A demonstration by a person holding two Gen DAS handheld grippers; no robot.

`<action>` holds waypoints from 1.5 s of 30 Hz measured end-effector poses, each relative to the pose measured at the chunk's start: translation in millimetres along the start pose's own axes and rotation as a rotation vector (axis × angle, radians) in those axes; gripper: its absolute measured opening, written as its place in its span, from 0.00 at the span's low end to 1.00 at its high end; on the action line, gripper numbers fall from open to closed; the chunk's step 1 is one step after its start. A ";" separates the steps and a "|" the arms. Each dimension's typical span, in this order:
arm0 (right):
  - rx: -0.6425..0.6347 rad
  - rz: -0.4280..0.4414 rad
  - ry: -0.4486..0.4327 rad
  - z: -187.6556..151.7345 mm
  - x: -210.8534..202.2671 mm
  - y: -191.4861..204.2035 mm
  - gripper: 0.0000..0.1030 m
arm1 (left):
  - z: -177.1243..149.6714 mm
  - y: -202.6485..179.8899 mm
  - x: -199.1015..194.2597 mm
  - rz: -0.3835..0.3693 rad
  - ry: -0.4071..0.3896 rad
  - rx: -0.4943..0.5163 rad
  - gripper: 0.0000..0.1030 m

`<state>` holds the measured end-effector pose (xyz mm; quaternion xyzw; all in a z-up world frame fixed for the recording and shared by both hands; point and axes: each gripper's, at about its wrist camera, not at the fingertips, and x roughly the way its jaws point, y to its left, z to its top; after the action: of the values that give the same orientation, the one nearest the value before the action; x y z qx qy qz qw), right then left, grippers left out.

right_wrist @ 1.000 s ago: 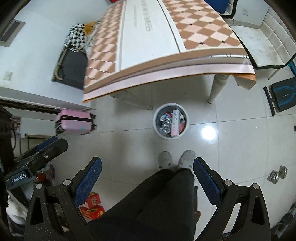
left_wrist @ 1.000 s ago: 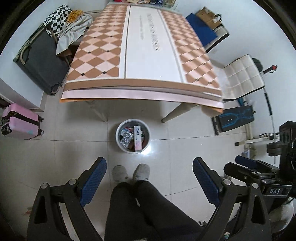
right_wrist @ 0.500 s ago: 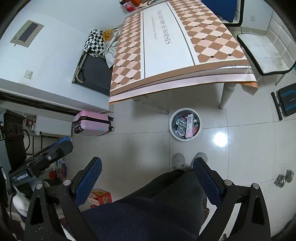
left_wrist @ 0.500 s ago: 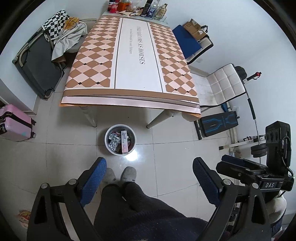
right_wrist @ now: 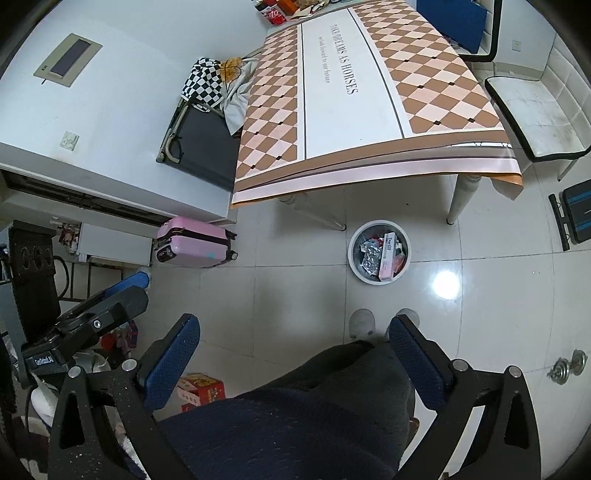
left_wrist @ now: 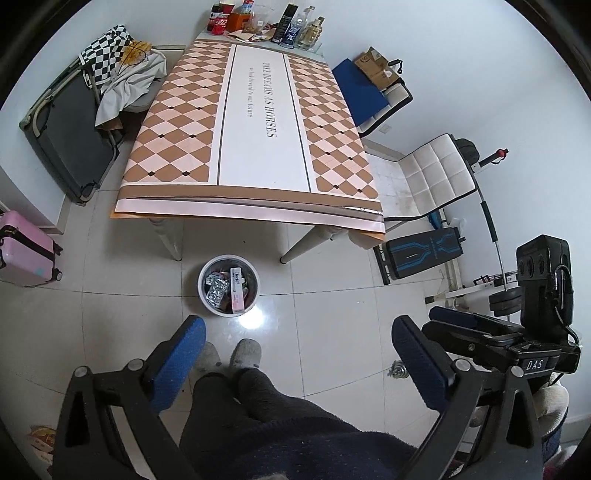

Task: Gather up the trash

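Overhead, both views look down on a tiled floor (left_wrist: 332, 314) and a long bench (left_wrist: 255, 122) under a diamond-patterned cloth with a white centre strip. Bottles and cans (left_wrist: 266, 22) crowd its far end; the rest of its top is bare. A black suitcase (left_wrist: 62, 136) lies open beside the bench with checked and grey clothes (left_wrist: 118, 74) heaped on it, and a white chair (left_wrist: 424, 181) stands at the other side. A pink suitcase (right_wrist: 192, 247) sits near the wall.

On the floor just in front of the bench's near edge stands a white bin (left_wrist: 228, 285), holding the trash: a pink box (left_wrist: 236, 288), a crumpled foil wrapper (left_wrist: 216, 290) and other scraps. A person's dark-trousered legs and grey slippers (left_wrist: 243, 352) are just short of the bin.

The left gripper (left_wrist: 295, 354) has just been opening its jaws; they stand wide with nothing between them. The right gripper (right_wrist: 295, 354) is likewise spread wide and carries nothing. Both hang well above the floor, apart from the bin.
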<state>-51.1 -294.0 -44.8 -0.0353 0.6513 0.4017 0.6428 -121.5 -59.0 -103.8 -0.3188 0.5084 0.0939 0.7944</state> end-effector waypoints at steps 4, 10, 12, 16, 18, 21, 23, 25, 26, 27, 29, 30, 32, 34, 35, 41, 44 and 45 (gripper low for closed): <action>-0.004 0.003 -0.002 1.5 -1.2 0.8 1.00 | -0.3 -1.0 -1.5 -0.008 -0.001 0.000 1.00; -0.007 0.011 0.003 3.3 -1.5 1.0 1.00 | -0.2 -4.2 -2.2 -0.017 -0.005 0.006 1.00; -0.009 0.019 0.006 4.1 -1.8 0.0 1.00 | -0.3 -4.8 -1.3 -0.020 -0.001 0.008 1.00; -0.014 0.026 0.006 5.1 -3.4 0.2 1.00 | -0.8 -5.6 0.2 -0.024 0.005 0.007 1.00; -0.017 0.028 0.006 5.2 -4.7 -0.3 1.00 | -0.5 -6.3 0.4 -0.026 0.006 0.005 1.00; -0.020 0.029 0.006 4.3 -6.7 0.0 1.00 | -0.5 -7.5 0.4 -0.029 0.006 0.009 1.00; -0.020 0.031 0.004 3.9 -8.0 -0.4 1.00 | -0.3 -8.1 0.6 -0.032 0.006 0.009 1.00; -0.019 0.031 0.003 3.3 -9.0 -0.3 1.00 | -0.3 -9.2 0.6 -0.035 0.006 0.010 1.00; -0.020 0.030 0.000 3.1 -9.9 -0.5 1.00 | -0.1 -9.6 0.8 -0.036 0.007 0.012 1.00; -0.019 0.030 0.000 3.0 -10.8 -1.1 1.00 | 0.3 -9.9 1.0 -0.037 0.008 0.013 1.00; -0.021 0.029 -0.002 3.3 -11.6 -2.0 1.00 | 0.5 -12.4 0.6 -0.042 0.010 0.019 1.00; -0.023 0.028 -0.005 3.0 -12.7 -2.4 1.00 | 0.5 -13.4 0.4 -0.042 0.009 0.022 1.00; -0.025 0.028 -0.008 2.5 -14.3 -2.3 1.00 | 0.2 -13.7 -0.8 -0.047 0.009 0.026 1.00; -0.026 0.029 -0.010 2.0 -15.6 -1.7 1.00 | 0.3 -14.0 -1.2 -0.047 0.007 0.027 1.00; -0.028 0.029 -0.011 1.7 -16.2 -1.3 1.00 | 0.6 -13.8 -1.2 -0.047 0.006 0.028 1.00; -0.034 0.028 -0.012 -0.1 -17.8 0.6 1.00 | 0.1 -15.0 -2.4 -0.052 0.007 0.028 1.00; -0.035 0.028 -0.011 0.4 -17.4 0.3 1.00 | -0.5 -14.7 -3.2 -0.051 0.009 0.027 1.00; -0.034 0.027 -0.011 0.4 -17.4 0.4 1.00 | -0.7 -15.2 -3.5 -0.051 0.009 0.026 1.00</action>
<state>-48.0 -301.7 -29.6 -0.0353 0.6410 0.4217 0.6403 -116.4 -70.6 -94.7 -0.3216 0.5047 0.0655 0.7985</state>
